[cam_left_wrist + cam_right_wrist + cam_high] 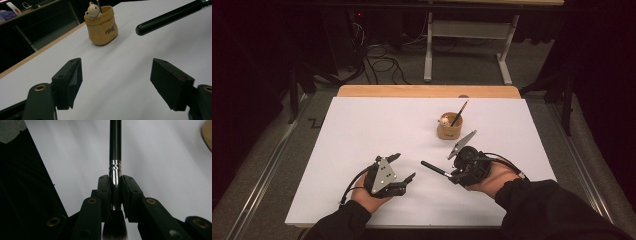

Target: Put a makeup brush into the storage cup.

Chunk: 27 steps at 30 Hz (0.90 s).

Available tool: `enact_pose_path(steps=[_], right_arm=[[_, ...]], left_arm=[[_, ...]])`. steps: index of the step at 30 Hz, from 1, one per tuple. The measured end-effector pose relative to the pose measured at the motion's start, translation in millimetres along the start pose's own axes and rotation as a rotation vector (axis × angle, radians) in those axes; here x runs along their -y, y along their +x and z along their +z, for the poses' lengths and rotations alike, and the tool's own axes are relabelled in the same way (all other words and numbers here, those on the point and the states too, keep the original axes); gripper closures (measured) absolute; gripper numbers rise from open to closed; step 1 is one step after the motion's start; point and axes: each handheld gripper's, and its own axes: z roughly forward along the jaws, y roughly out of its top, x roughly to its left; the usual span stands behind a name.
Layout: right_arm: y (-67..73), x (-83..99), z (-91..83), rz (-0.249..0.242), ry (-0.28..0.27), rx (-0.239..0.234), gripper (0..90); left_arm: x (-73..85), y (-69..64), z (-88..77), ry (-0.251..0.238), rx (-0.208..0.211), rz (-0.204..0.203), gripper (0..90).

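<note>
brush (115, 157) clamped by its metal collar between right tool (115, 192) pads.

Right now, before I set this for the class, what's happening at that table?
A person works two tongs over a white board. The right tongs are shut on a makeup brush at its metal ferrule, handle pointing towards the left tongs, which are open and hold nothing. A tan bear-faced cup with a pencil in it stands behind them.
</note>
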Motion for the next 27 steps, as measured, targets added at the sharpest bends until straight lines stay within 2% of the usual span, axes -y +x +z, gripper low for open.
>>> enact_pose_path(steps=[9,23,27], right_arm=[[-1.5,-4.1,0.6,-0.014,0.028,-0.020,78.9],[2.3,-9.9,2.9,-0.041,0.103,-0.042,78.9],[3.4,-12.5,2.5,-0.046,0.112,-0.046,78.9]], left_arm=[[0.0,-7.5,3.1,0.023,0.001,0.066,29.7],[-3.8,-20.3,4.5,0.019,-0.017,0.164,30.6],[-4.1,-21.4,5.2,0.016,-0.027,0.173,31.3]])
